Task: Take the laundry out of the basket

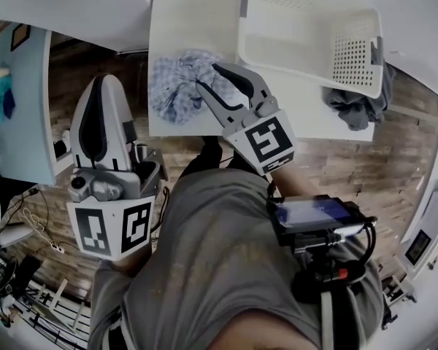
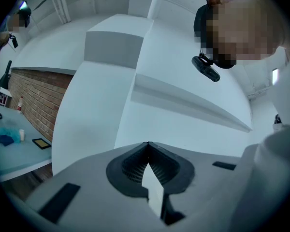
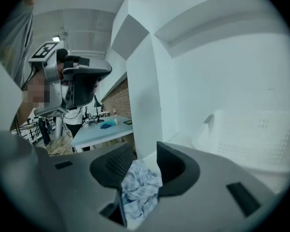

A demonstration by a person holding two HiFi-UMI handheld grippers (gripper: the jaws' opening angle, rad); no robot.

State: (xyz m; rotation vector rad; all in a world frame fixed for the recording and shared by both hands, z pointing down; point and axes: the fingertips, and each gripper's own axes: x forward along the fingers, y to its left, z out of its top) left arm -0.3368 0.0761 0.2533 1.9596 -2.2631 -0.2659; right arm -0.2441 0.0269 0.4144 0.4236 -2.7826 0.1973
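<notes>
**Blue cloth out on the desk, right jaws spread over it**

One white desk [image 1: 182,20], with one white laundry basket [image 1: 350,49] tipped up on its far right part. Looks empty inside, as far as visible.

Two pieces of laundry counted. A blue checked cloth [image 1: 175,86] bunched on the desk's left part, well apart from the basket. A gray cloth [image 1: 358,108] draped off the desk's right edge, just below the basket's corner.

Two hand-held grippers:
- Right hand-held gripper [image 1: 206,76] hovering at the blue cloth's right edge, jaws spread. Cloth showing between them but pads not pressing, so pinching nothing. No real long axis on that bunch, just a lump.
- Left hand-held gripper [image 1: 101,82] held up off to the left, jaws pressed together, empty.

Probably the gray cloth next: off to the right of the right hand-held gripper, clearly the nearer hand.
</notes>
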